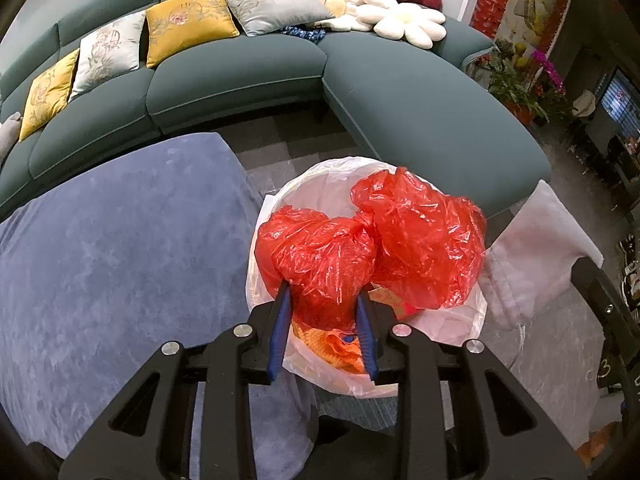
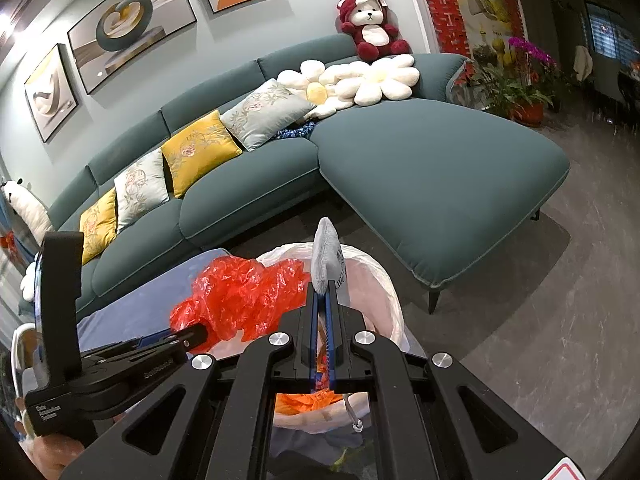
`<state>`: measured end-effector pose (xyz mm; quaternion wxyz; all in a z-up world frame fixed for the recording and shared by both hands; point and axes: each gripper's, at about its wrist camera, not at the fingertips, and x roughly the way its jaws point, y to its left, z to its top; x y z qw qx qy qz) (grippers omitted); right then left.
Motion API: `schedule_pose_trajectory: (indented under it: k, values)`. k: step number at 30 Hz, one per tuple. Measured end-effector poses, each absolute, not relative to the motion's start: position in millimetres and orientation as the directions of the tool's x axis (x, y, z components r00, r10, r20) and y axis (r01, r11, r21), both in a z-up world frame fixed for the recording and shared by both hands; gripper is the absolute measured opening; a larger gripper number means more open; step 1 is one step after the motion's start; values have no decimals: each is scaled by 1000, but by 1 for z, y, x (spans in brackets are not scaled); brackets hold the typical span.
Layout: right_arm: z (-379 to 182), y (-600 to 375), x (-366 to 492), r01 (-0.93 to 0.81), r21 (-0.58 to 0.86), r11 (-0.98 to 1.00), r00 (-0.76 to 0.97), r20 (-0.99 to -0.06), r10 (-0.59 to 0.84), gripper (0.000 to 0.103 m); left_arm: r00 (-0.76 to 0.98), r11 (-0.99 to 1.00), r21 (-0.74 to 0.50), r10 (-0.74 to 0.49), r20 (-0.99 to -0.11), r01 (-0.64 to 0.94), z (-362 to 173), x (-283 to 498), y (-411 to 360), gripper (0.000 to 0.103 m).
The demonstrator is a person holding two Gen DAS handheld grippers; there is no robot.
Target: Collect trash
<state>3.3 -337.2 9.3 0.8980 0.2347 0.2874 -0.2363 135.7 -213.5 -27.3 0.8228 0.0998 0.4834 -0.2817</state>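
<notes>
We cannot see the bin's body: its white liner and the red plastic bag cover it. Orange scraps inside stay unidentifiable. The grey cloth shows partial, unreadable lettering. The left gripper fingertips vanish into the red plastic.

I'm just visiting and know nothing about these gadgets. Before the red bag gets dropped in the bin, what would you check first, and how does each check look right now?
1. Left gripper has hold of the red plastic bag: ok, its fingers sit on either side of a bunched part.
2. Bag is above the white-lined bin: ok.
3. Room inside the bin: cannot tell; orange trash already lies inside.
4. Right gripper clear of the drop path: not ok, it is shut on a grey cloth right over the bin.
5. Liner folded over the rim: ok where visible.
</notes>
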Motion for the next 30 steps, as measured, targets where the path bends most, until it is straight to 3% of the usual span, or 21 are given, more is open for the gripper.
schedule_pose_trajectory:
  k: [3,5,6,13,16,30]
  values:
    - [8,-340,3,557,291,778,724,-628,-285,4,386,830,-109,-366,-847,547,-27,135,-215,41]
    - [6,-339,4,554,291,780,725,-629,-281,4,401,838,-108,-364,-841,535,-26,135,-214,58]
    - [6,-341,4,553,291,781,725,-630,-279,4,408,841,-107,-363,-838,530,-25,135,-213,60]
    - [5,-337,9,538,289,792,728,-633,-263,4,415,852,-114,-360,-835,510,-24,137,-203,61]
    - [6,-335,12,529,290,798,731,-633,-255,4,424,860,-114,-355,-833,497,-24,138,-196,68]
    - [5,-321,30,495,285,821,734,-643,-219,4,443,871,-103,-342,-829,481,-21,143,-180,68]
